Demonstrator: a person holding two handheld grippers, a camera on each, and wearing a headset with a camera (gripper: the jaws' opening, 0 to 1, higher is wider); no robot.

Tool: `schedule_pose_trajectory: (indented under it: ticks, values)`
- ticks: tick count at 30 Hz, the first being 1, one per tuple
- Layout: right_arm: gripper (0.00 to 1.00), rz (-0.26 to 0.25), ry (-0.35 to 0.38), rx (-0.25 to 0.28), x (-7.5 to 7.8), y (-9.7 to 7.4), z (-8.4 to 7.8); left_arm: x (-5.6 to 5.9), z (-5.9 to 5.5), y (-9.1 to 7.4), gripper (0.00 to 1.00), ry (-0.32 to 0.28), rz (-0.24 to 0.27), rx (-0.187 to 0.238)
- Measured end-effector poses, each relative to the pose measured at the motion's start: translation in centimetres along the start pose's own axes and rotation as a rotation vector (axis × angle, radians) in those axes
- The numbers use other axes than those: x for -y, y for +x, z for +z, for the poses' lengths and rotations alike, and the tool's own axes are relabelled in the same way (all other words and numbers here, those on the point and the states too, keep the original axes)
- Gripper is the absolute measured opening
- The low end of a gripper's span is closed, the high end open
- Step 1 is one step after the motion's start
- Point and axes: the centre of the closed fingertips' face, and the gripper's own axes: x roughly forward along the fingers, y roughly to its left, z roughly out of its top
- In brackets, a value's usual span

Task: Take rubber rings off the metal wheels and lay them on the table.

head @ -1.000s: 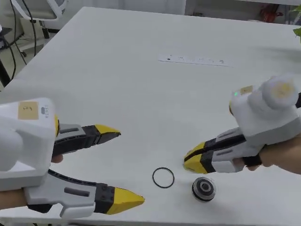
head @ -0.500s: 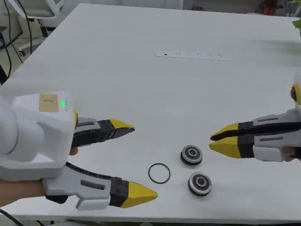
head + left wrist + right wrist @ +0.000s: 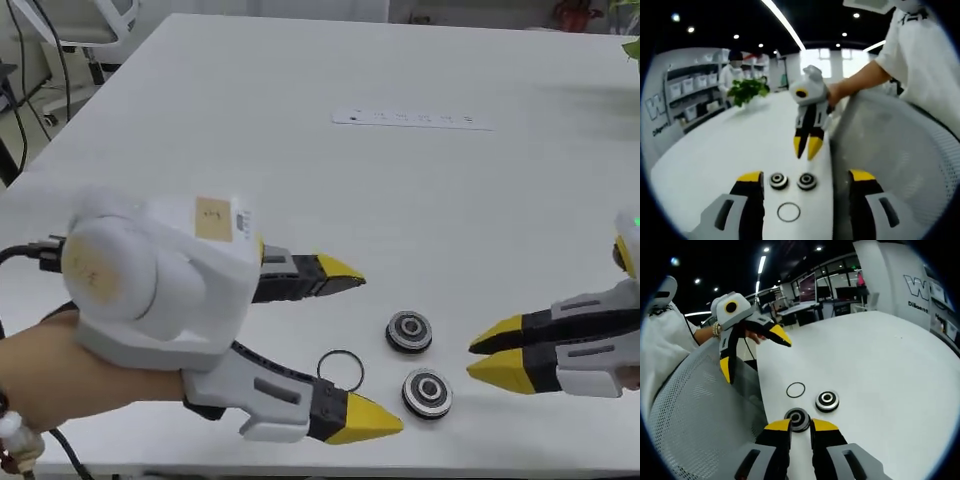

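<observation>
**One ring off, two wheels waiting**

Nearest the person, the white-and-black left gripper [image 3: 368, 346] with yellow tips hangs low over the plain white desk [image 3: 300, 150]. Its fingers [image 3: 360, 417] are spread wide and hold nothing. Between them lies one thin black rubber ring [image 3: 341, 370], flat on the desk and free of any wheel, so that part of the job looks done.

Just right of the ring stand two small round metal wheels, a nearer one [image 3: 427, 392] and a farther one [image 3: 409, 331], close together but not touching. Each shows a dark outer band, so I judge at least one ring is left to strip. I cannot tell which wheel the loose ring belongs to.

The matching right gripper [image 3: 480, 358] points at the wheels from the right. Its fingers [image 3: 500, 370] are nearly closed on a narrow gap and empty, with the tips near the nearer wheel but clear of it.

Farthest back, a flat white strip [image 3: 410, 118] lies across the desk.

Count: one loose ring, two wheels, two grippers, one strip.
</observation>
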Motion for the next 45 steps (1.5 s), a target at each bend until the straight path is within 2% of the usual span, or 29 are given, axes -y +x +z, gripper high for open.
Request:
schedule_pose_trajectory:
  ticks: [1, 5, 8, 11, 14, 17, 20, 21, 22, 23, 24, 25, 28, 29, 31, 37, 41, 45]
  values:
    - [0.13, 0.005, 0.006, -0.006, -0.1, 0.1, -0.2, -0.1, -0.1, 0.2, 0.69, -0.014, -0.005, -0.003]
    - [0.14, 0.02, 0.005, -0.041, -0.4, 0.8, -1.1, -1.0, -0.2, 0.9, 0.7, -0.002, 0.012, -0.008]
    - [0.16, 0.019, 0.015, -0.05, -0.3, 1.2, -1.4, -1.0, 0.3, 1.7, 0.68, -0.033, 0.004, 0.027]
    - [0.17, 0.023, 0.012, -0.068, -0.4, 1.6, -2.0, -1.3, 0.3, 2.5, 0.62, -0.04, 0.006, 0.031]
    - [0.2, 0.015, -0.005, -0.083, -0.2, 2.0, -2.4, -1.9, -0.2, 3.5, 0.59, 0.038, 0.022, 0.004]
    - [0.21, 0.012, -0.017, -0.088, 0.0, 2.1, -2.6, -2.3, -1.0, 4.6, 0.55, 0.013, 0.025, -0.009]
    - [0.21, 0.016, -0.028, -0.094, -0.1, 2.2, -2.7, -2.1, -1.7, 5.4, 0.52, 0.017, 0.014, -0.033]
    - [0.2, 0.022, -0.036, -0.101, -0.2, 2.3, -2.9, -1.6, -2.4, 5.9, 0.5, 0.046, -0.012, -0.058]
    - [0.19, 0.028, -0.041, -0.106, -0.2, 2.4, -3.0, -1.0, -3.1, 6.3, 0.48, 0.032, -0.041, -0.084]
    - [0.19, 0.03, -0.042, -0.106, -0.2, 2.4, -3.0, -0.7, -3.3, 6.5, 0.45, 0.014, -0.056, -0.089]
    - [0.19, 0.031, -0.045, -0.108, -0.3, 2.4, -3.0, -0.7, -3.4, 6.9, 0.44, -0.024, -0.05, -0.077]
    - [0.19, 0.032, -0.05, -0.112, -0.3, 2.5, -3.1, -0.7, -3.7, 7.1, 0.42, -0.035, -0.051, -0.081]
    - [0.18, 0.027, -0.059, -0.109, -0.2, 2.5, -3.0, -0.7, -4.6, 7.6, 0.36, -0.01, -0.045, -0.105]
    - [0.18, 0.025, -0.058, -0.103, -0.1, 2.5, -2.9, -0.8, -4.7, 7.8, 0.34, 0.002, -0.035, -0.107]
    - [0.19, 0.023, -0.056, -0.101, -0.1, 2.5, -2.9, -1.0, -4.6, 7.8, 0.3, -0.019, -0.016, -0.096]
    - [0.2, 0.027, -0.071, -0.105, -0.1, 2.7, -2.9, -0.9, -4.9, 7.9, 0.23, -0.015, -0.012, -0.104]
    - [0.2, 0.027, -0.086, -0.105, 0.0, 2.8, -2.9, -0.4, -5.5, 8.1, 0.21, -0.018, -0.016, -0.122]
    - [0.2, 0.027, -0.095, -0.109, 0.1, 2.8, -3.0, -0.3, -5.4, 8.1, 0.18, -0.019, -0.019, -0.119]
